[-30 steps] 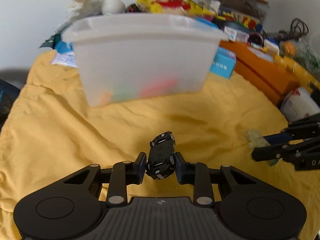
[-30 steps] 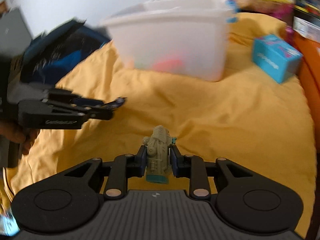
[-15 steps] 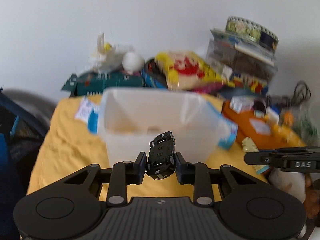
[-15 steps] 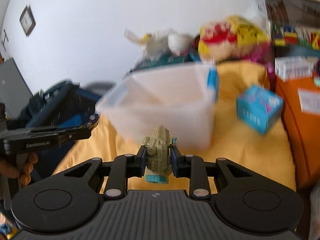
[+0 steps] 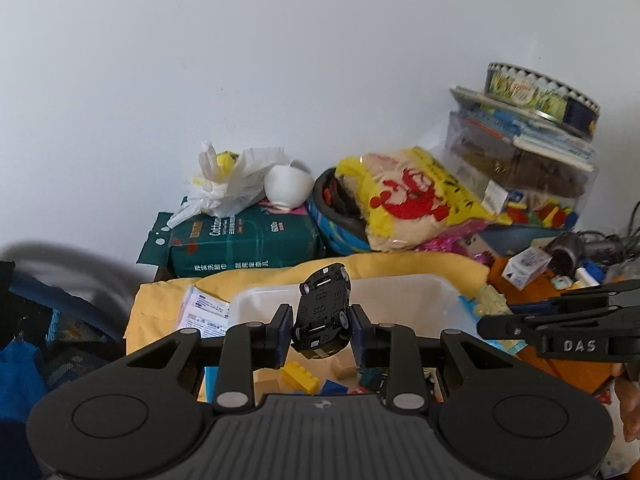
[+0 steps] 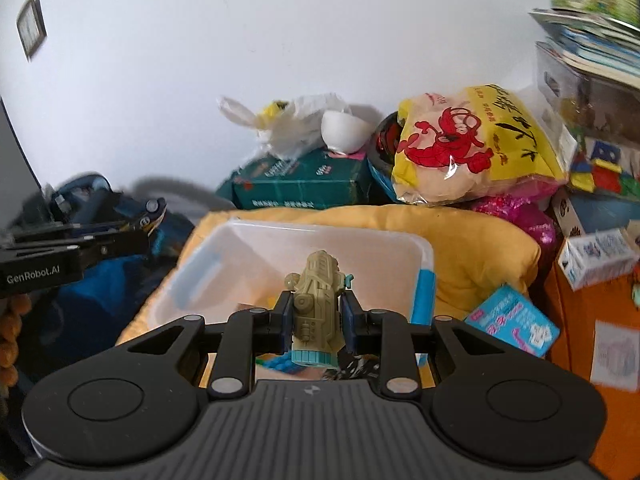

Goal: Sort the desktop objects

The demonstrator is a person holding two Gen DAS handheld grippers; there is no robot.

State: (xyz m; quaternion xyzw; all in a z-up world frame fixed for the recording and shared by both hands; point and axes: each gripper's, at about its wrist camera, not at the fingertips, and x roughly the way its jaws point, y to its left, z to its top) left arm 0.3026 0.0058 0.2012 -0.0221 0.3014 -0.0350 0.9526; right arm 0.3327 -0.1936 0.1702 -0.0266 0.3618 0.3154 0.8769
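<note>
Over the translucent plastic bin (image 5: 400,292) on the yellow cloth (image 6: 460,240), the left gripper (image 5: 318,330) has its jaws pinching a glossy black toy car (image 5: 322,316) by its sides, while the right gripper (image 6: 316,316) clamps a ridged khaki toy ship (image 6: 318,304) amidships, both seemingly light, rigid plastic.

The white bin's (image 5: 404,292) floor is mostly hidden behind the left gripper's body, so only a few bricks (image 5: 298,376) show. The picture frame (image 6: 30,26) (upper left) is blurred, and the orange box (image 6: 592,364) runs off the edge; its label seems unreadable.
</note>
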